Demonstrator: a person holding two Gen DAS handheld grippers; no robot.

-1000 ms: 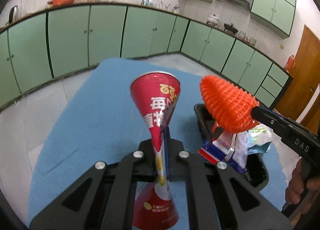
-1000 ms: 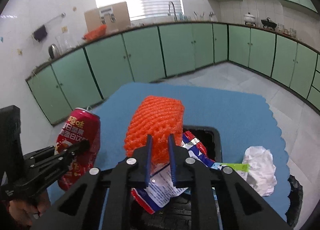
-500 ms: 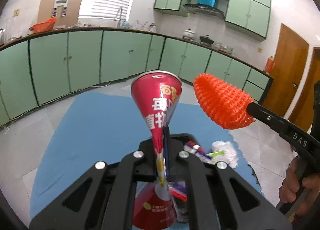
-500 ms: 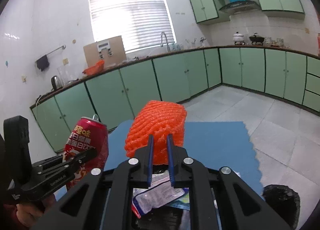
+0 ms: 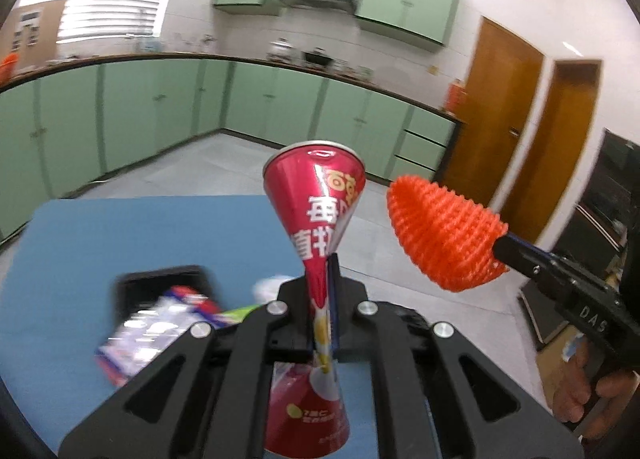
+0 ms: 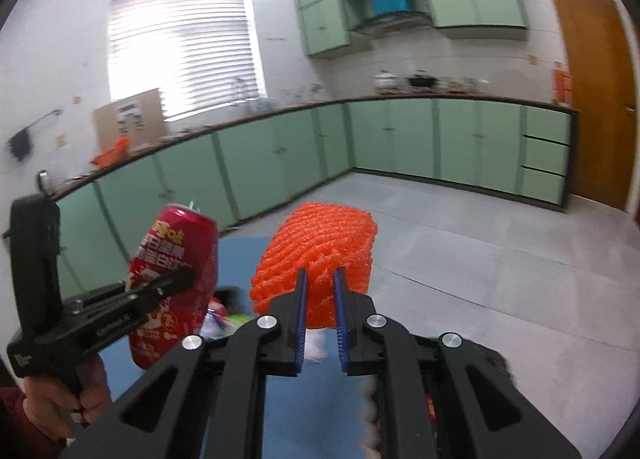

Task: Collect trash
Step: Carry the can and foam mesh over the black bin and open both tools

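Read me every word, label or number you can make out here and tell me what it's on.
"DAS": right gripper, on its black body.
"每", "植": red can, large white Chinese characters, partly hidden; its small print is unreadable.
Left gripper: side lettering blurred.
Wrapper: blurred.

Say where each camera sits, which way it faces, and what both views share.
Left wrist: behind the left gripper, facing the kitchen corner; its fingers pinch the red can; the right hand shows.
Right wrist: behind the right gripper, facing the window and cabinets; it grips the orange foam net; the left hand shows.
Shared: can, net, blue mat, green cabinets.
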